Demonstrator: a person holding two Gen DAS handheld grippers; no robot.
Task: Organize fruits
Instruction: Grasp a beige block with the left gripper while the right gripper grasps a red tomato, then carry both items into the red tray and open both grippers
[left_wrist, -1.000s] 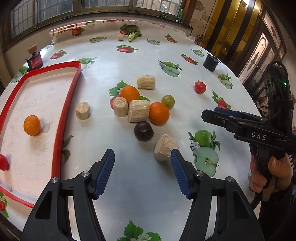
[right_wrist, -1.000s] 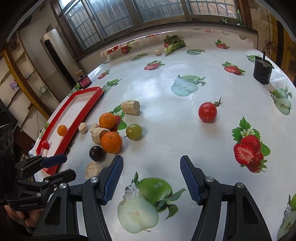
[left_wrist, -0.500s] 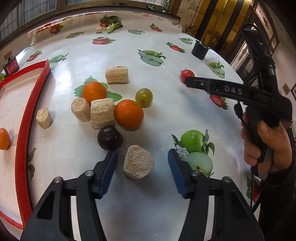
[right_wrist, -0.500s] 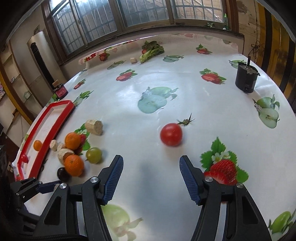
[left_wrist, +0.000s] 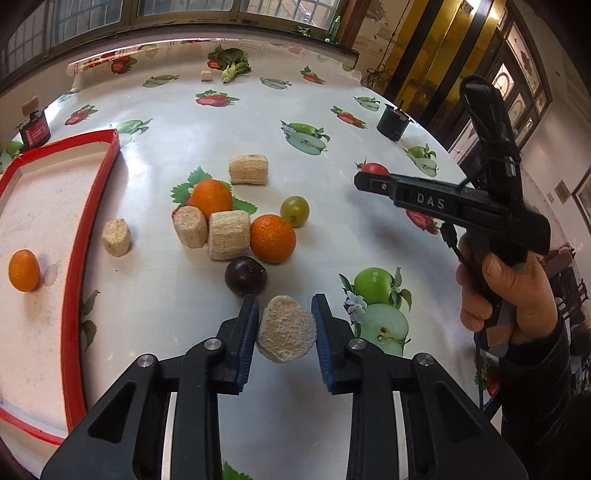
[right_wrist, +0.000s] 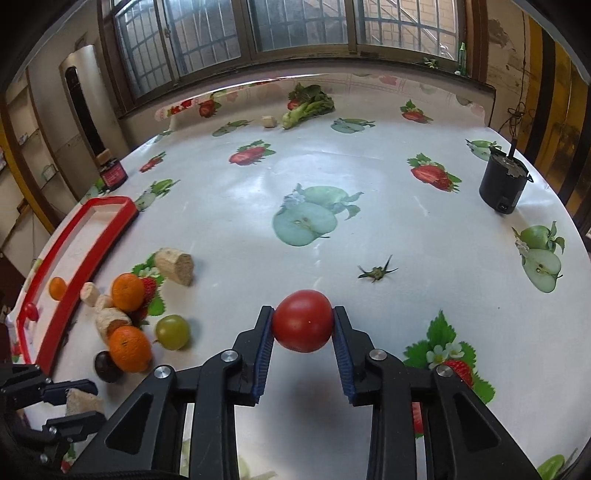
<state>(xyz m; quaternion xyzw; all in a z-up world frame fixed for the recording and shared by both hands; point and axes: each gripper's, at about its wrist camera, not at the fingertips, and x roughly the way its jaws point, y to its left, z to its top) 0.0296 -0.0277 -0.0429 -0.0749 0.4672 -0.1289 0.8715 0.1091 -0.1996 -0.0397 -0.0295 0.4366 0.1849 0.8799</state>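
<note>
left gripper (left_wrist: 284, 314) fingers clamp beige chunk (left_wrist: 286, 334) | right gripper (right_wrist: 303, 325) fingers clamp tomato (right_wrist: 303, 320)

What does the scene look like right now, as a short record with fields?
left tongs: shut on beige chunk
right tongs: shut on tomato
tray: red rim, holds a small orange
loose on table: two oranges, green grape, dark plum, beige chunks
tomato stem: lying apart

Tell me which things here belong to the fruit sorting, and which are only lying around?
Job: red tray, tomato in right gripper, oranges, green grape, dark plum.
Lying about: black cup, leafy greens, red jar.
</note>
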